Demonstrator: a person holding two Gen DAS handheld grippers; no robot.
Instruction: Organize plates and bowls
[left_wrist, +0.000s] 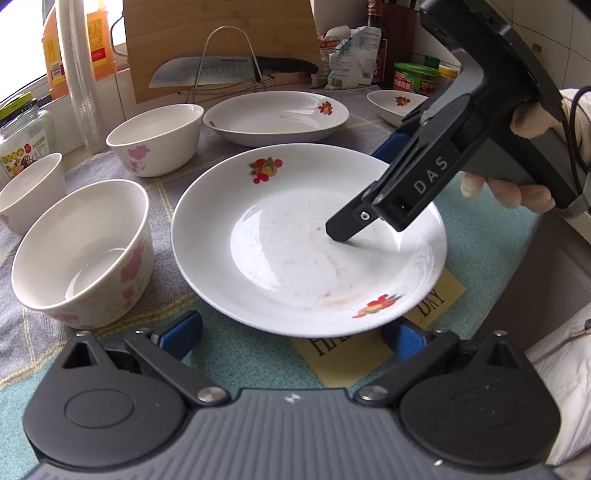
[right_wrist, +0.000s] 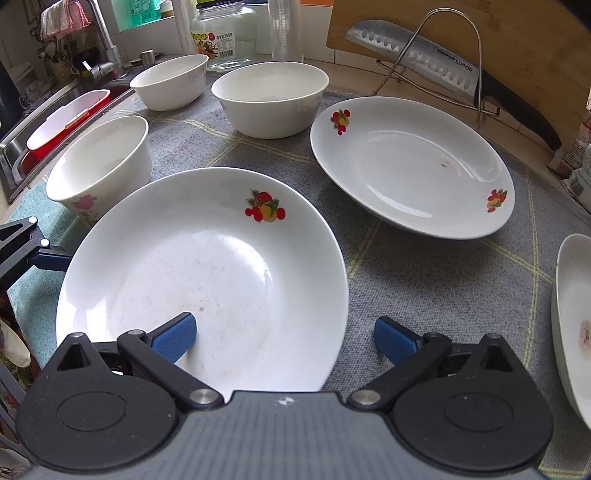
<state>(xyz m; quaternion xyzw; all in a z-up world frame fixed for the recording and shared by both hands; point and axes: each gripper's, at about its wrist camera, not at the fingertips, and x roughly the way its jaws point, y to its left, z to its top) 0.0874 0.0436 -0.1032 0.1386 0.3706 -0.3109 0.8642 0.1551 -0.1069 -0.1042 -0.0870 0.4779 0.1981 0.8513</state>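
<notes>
We've the right claw (right_wrist: 283, 338) wide astride the near plate's (right_wrist: 207, 273) rim, left claw (left_wrist: 291, 334) wide beside it. Nothing stacked yet: 2 plates, 3 bowls (right_wrist: 271, 103) lie apart beyond it.

Three white plates with fruit prints lay on the cloth, a near plate (right_wrist: 207, 266), a far plate (right_wrist: 410, 166) and an edge plate (right_wrist: 572, 325), along with three flowered bowls, a near bowl (right_wrist: 103, 166), a middle bowl (right_wrist: 269, 99) and a far bowl (right_wrist: 170, 81).
</notes>
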